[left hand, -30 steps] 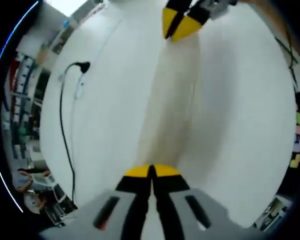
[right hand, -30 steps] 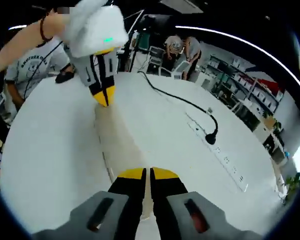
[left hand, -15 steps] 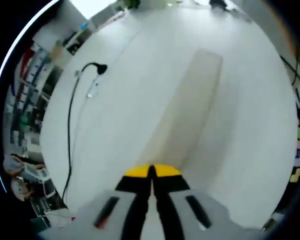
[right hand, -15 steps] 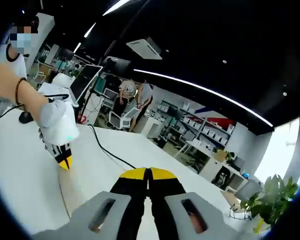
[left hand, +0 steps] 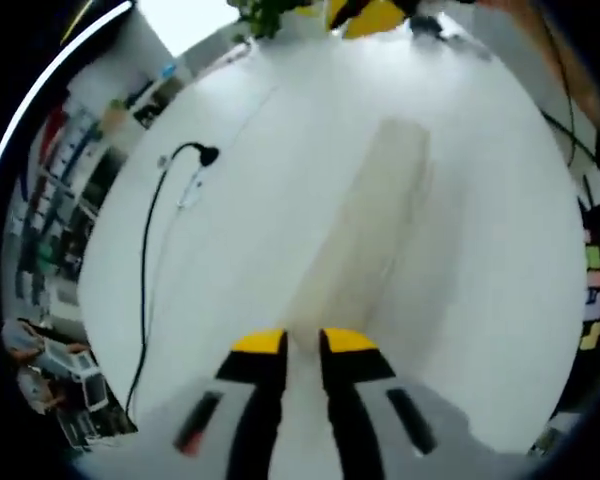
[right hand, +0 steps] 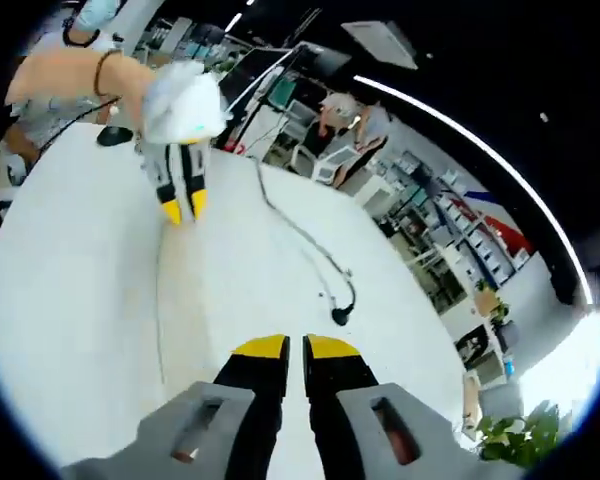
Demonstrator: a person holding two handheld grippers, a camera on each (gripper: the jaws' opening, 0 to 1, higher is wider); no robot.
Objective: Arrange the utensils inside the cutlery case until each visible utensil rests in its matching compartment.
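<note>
A long, pale beige cutlery case lies closed and flat on the white table. No utensils show. My left gripper is open at the case's near end, its yellow-tipped jaws a little apart with nothing between them. The right gripper hovers beyond the case's far end. From the other side, the case runs from my right gripper, whose jaws are together, up to the left gripper, held by a gloved hand.
A black cable with a plug lies on the table beside the case; the same cable ends in a plug. Several people, chairs and shelves stand past the table edge. Sticky notes sit by one edge.
My left gripper's jaws have parted; they were shut before. The right gripper view has dropped from the ceiling back down toward the table and case.
</note>
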